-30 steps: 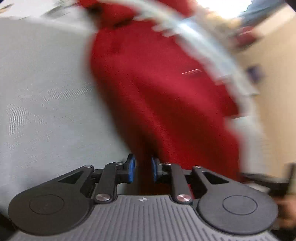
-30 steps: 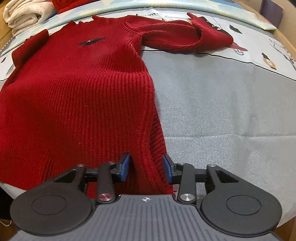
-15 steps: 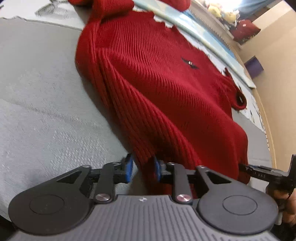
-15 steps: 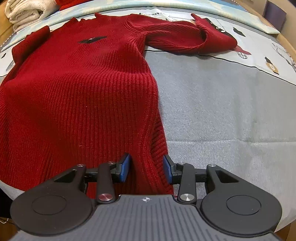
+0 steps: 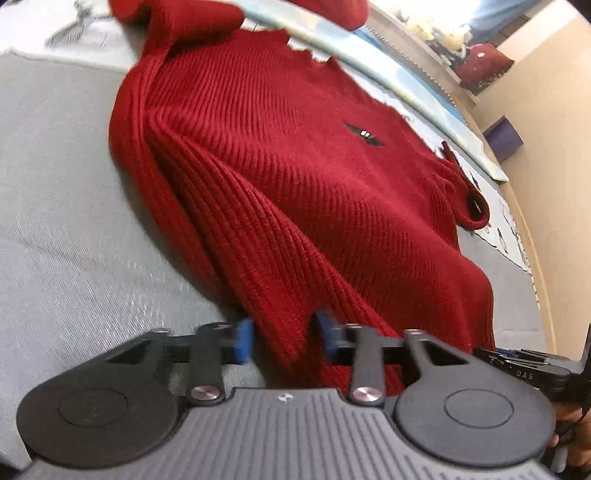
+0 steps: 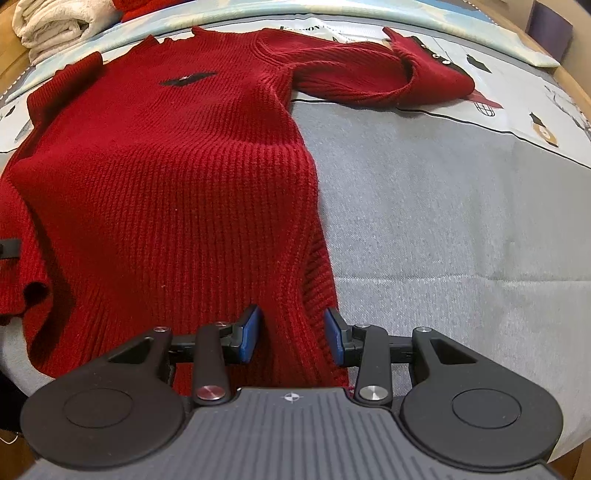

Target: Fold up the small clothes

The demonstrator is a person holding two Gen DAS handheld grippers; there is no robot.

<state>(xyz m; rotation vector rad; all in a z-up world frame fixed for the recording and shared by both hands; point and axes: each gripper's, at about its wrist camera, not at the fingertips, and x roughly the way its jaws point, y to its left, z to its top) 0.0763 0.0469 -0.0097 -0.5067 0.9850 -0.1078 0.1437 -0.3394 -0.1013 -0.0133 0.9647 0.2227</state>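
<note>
A red ribbed knit sweater (image 5: 295,177) lies front up on the grey bed cover, with a small dark emblem on its chest. It also shows in the right wrist view (image 6: 170,177). My left gripper (image 5: 283,339) is shut on the sweater's hem at its left corner. My right gripper (image 6: 291,334) is shut on the hem at the right corner. The right sleeve (image 6: 373,77) lies folded across the printed sheet at the far right.
The grey cover (image 6: 443,206) spreads to the right. A printed sheet (image 6: 517,107) lies along the far edge. Folded white towels (image 6: 51,22) sit at the far left. A purple box (image 5: 503,137) stands by the beige wall. The right gripper's body (image 5: 532,369) shows at the left view's right edge.
The left gripper's jaws have widened a little around the hem, with more fabric bunched between them. The left view has steadied from blur. The right gripper has barely moved.
</note>
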